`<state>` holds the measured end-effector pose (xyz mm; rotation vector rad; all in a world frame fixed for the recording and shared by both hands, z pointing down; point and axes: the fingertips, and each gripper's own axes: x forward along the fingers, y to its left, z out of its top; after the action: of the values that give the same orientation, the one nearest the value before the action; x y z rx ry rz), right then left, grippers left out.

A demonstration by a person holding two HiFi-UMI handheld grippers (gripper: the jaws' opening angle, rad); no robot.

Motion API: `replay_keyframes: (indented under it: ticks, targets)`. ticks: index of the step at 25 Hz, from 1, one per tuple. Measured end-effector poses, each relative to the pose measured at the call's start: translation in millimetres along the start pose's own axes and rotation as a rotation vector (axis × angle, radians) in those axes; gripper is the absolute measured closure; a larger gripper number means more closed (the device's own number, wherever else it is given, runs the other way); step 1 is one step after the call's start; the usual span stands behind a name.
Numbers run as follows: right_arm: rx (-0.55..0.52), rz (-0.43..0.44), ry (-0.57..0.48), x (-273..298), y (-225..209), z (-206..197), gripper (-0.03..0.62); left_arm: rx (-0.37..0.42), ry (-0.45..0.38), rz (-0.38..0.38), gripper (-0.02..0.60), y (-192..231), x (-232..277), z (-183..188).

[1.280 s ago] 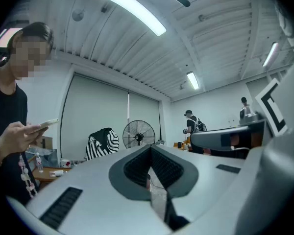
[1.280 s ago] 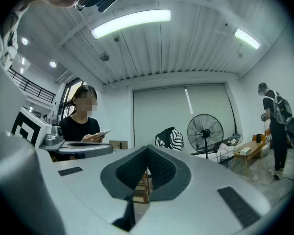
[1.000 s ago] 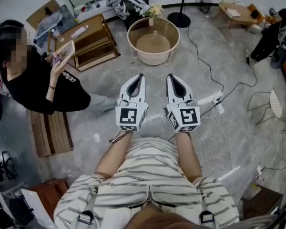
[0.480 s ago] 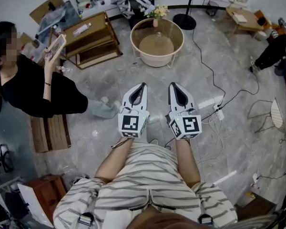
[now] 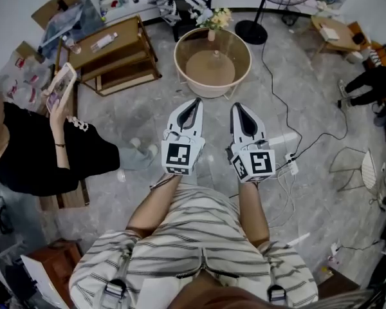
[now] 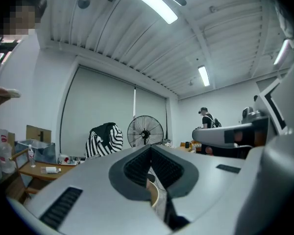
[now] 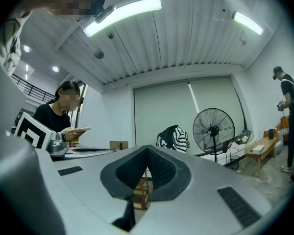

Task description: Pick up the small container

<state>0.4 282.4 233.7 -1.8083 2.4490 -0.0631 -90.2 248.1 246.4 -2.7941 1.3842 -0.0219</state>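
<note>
A round glass-topped table (image 5: 177, 66) stands ahead on the grey floor. Near its middle sits a small pale container (image 5: 215, 54), too small to make out in detail. A vase of flowers (image 5: 212, 22) stands at the table's far edge. My left gripper (image 5: 194, 102) and right gripper (image 5: 235, 105) are held side by side, level, just short of the table's near rim. Both are shut with nothing between their jaws. In the left gripper view the left gripper (image 6: 150, 147) has its tips meeting. In the right gripper view the right gripper (image 7: 147, 147) shows the same.
A person in black (image 5: 32, 159) sits at the left holding a phone. A low wooden shelf unit (image 5: 112, 50) stands beyond them. Cables and a power strip (image 5: 289, 163) lie on the floor at the right. A standing fan (image 6: 145, 130) and a small wooden table (image 5: 331, 28) are further back.
Both grippers have moved forward together and the round table is now closer to their tips. The seated person has slid towards the left edge. The jaws stay shut.
</note>
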Motion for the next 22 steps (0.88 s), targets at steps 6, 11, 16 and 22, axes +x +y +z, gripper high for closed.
replay_keyframes:
  ticks: [6,11,16,22]
  targets:
    - [0.011,-0.011,0.016,109.8,-41.9,13.5,0.583,0.007,0.012,-0.012,0.58,62.7,99.3,14.4]
    - [0.014,-0.032,0.033,191.4,-77.1,17.3,0.583,0.009,0.017,-0.034,0.58,109.2,180.1,21.0]
    - [0.02,-0.045,0.068,250.2,-105.7,8.0,0.583,0.002,0.029,-0.049,0.58,139.3,238.7,16.2]
    - [0.037,-0.033,0.095,296.3,-126.9,-9.7,0.583,-0.007,0.058,-0.038,0.58,162.2,277.3,1.5]
